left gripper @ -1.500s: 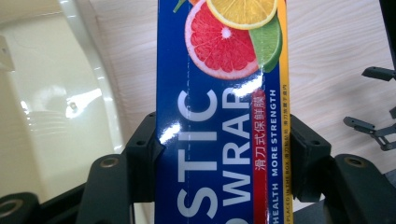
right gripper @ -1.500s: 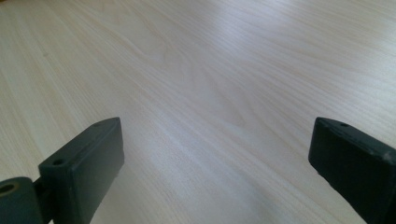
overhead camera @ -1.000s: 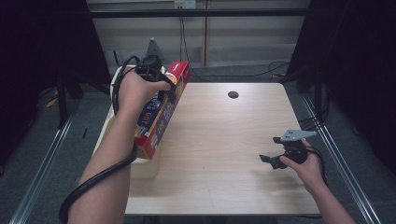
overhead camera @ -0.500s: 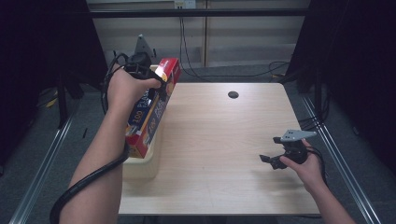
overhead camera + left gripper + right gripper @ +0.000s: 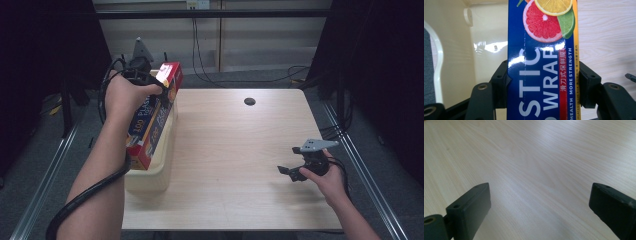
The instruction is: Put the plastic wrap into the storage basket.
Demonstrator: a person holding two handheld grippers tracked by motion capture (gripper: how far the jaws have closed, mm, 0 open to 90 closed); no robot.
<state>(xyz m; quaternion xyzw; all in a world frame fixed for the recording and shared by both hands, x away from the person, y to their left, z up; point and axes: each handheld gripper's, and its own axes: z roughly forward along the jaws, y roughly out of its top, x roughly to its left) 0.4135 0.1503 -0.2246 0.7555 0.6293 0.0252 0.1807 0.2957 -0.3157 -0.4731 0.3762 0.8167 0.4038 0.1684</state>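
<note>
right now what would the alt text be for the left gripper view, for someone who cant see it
The left gripper clamps a blue plastic wrap box between its two black jaws; the box bears white lettering and pictures of cut citrus fruit. Behind the box at left is a cream plastic bin, and at right the light wooden table.

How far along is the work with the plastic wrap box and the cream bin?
Done: the left tool is shut on the plastic wrap box, jaws pressed on both long sides. In hand: the box hangs tilted, its lower end inside the cream bin at the table's left edge. Left: setting it down and letting go. The right tool rests open, empty.
</note>
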